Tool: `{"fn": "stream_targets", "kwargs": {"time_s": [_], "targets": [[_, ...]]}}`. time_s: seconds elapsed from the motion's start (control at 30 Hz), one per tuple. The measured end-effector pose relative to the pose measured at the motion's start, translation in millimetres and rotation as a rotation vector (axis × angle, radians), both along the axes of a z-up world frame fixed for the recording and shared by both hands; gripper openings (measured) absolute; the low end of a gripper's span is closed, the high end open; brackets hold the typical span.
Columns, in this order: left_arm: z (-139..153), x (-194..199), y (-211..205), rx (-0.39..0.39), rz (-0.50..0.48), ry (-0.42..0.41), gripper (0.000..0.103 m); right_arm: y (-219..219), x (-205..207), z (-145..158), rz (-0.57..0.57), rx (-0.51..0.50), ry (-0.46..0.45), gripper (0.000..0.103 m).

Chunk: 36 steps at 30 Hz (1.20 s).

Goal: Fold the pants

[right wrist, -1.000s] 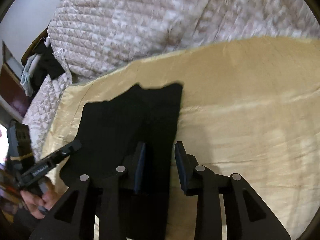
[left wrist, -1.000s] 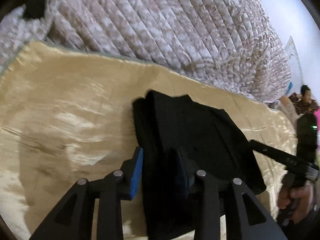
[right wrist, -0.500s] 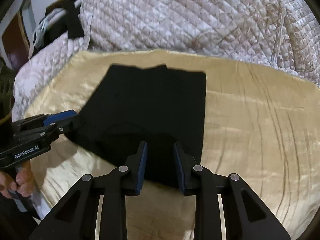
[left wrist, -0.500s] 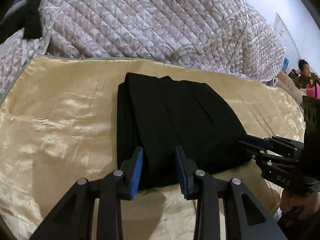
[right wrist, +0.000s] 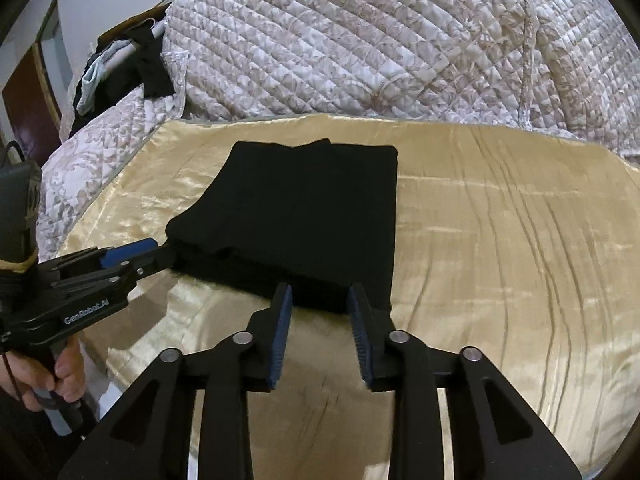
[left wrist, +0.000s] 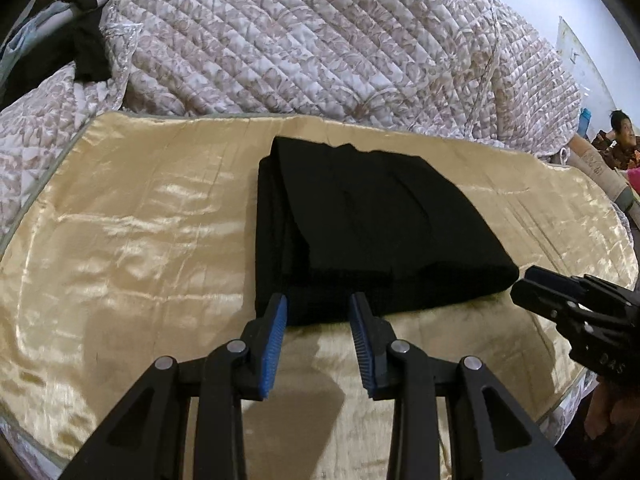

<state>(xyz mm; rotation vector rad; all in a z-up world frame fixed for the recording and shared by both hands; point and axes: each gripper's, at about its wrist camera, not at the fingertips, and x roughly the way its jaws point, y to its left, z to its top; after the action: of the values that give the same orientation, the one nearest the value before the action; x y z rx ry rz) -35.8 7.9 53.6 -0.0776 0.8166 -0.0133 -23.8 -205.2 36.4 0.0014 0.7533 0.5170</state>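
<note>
The black pants point(left wrist: 372, 232) lie folded into a flat rectangle on the golden satin cloth point(left wrist: 140, 248); the right wrist view shows the same pants point(right wrist: 312, 216). My left gripper point(left wrist: 318, 306) hovers at the pants' near edge, open, with nothing between its blue pads. It also shows in the right wrist view as the left gripper point(right wrist: 160, 254), its tips beside the pants' left corner. My right gripper point(right wrist: 320, 294) sits at the near edge too. Its jaws are opening and the pads press on nothing. In the left wrist view the right gripper point(left wrist: 528, 286) stands by the pants' right corner.
A quilted floral bedspread point(left wrist: 320, 48) rises behind the satin cloth. Dark clothes point(right wrist: 132, 68) are heaped at the far left. A hand point(right wrist: 44, 376) holds the left gripper's handle. A person point(left wrist: 620, 132) sits at the far right.
Both grippers have drawn back from over the pants to their near edge. The cloth that lay between the fingers a second ago is now free of them, and the pants lie flat.
</note>
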Motion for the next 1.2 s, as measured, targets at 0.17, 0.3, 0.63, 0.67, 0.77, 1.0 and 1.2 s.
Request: {"fn": "stream_targets", "kwargs": {"time_s": [0.17,0.3,0.63,0.67,0.77,1.0,1.2], "targets": [[-5.7,-5.2,-1.3,0.008,0.013,0.019,0.035,2.5,-7.3,-5.6,0.007,-0.025,-0.001,0.04],[-5.2,-7.9,0.3,0.006,0.025,0.014,0.035,2.4,-8.0,-6.7,0.007,-0.026,-0.007,0.04],[12.7,17.5,3.9,-0.041,0.036,-0.077,0.035,-2.3,15.0,-0.7,-0.121,0.033,-0.044,0.028],[9.9,20.5,2.4,-0.023,0.027,-0.075,0.035,0.3,20.8,-3.6,-0.127,0.033,-0.029,0.027],[-1.8,23.9,7.4,-0.027,0.032,-0.038,0.037,11.2,27.1,-12.1,-0.104,-0.01,0.0,0.027],[-8.1,22.6,7.7,-0.014,0.026,-0.042,0.038,13.3,24.1,-15.9,-0.06,-0.044,-0.004,0.027],[-8.5,23.7,19.6,-0.018,0.055,-0.036,0.038,15.0,20.6,-14.6,-0.04,-0.078,-0.031,0.027]]}}
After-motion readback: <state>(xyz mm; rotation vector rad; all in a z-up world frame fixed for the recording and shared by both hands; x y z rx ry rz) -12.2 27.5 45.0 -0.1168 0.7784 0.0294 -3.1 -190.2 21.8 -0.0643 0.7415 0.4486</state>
